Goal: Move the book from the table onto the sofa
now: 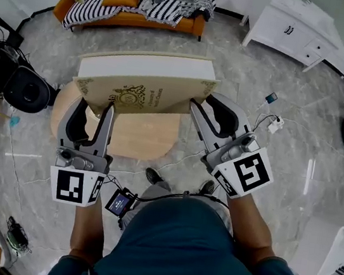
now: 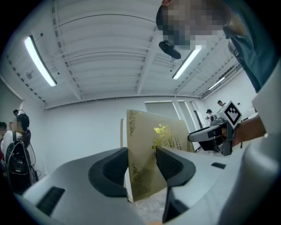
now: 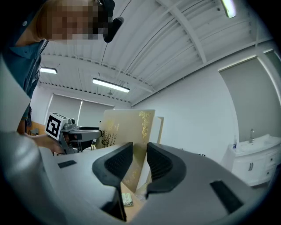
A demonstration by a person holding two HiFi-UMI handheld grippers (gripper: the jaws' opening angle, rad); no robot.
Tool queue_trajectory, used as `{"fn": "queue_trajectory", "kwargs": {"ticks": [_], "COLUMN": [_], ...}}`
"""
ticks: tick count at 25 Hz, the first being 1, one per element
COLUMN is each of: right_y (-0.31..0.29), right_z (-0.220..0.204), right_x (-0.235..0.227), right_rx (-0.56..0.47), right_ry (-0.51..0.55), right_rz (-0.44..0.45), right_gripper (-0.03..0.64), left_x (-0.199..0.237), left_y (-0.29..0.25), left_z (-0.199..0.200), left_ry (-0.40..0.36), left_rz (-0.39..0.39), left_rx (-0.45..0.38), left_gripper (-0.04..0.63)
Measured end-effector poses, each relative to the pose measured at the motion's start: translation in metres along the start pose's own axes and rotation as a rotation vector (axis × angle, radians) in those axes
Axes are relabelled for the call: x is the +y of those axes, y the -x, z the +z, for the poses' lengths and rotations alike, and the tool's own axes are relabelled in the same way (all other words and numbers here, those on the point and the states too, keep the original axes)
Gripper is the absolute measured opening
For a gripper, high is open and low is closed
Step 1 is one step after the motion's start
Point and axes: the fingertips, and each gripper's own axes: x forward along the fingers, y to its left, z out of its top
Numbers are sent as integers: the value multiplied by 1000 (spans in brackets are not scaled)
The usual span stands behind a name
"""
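Head view: the left gripper (image 1: pixel 93 108) pinches the near-left corner of the book (image 1: pixel 144 85), held tilted over the round wooden bench (image 1: pixel 140 138). The right gripper (image 1: pixel 204 104) pinches the near-right corner, so 2 grippers carry it. The orange sofa (image 1: pixel 176 24) stands well beyond, strewn with cloth.
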Motion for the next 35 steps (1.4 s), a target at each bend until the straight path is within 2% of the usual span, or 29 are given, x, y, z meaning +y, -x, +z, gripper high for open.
{"fn": "queue_trajectory", "kwargs": {"ticks": [7,12,20,28,35], "right_y": [134,198,271,313,340], "right_z": [35,39,55,57,32], "right_x": [-81,-121,-173,-198,-295], "right_rx": [-42,-39,-47,-66,-96], "right_ry": [18,22,19,-11,-37], "right_rz": [-39,-65,-88,-191,-287], "right_gripper": [112,112,112,112,112], "left_x": [-142,-213,-299,-334,-394], "left_y": [-32,-48,-79,-98,-193], "left_z": [61,77,104,122,109], "left_ry": [-40,-43,-40,-76,-114], "left_rz": [-31,-57,-104,-187,-286], "left_rx": [-52,-63,-83,-94,-101], "left_gripper": [187,186,187,187,186]}}
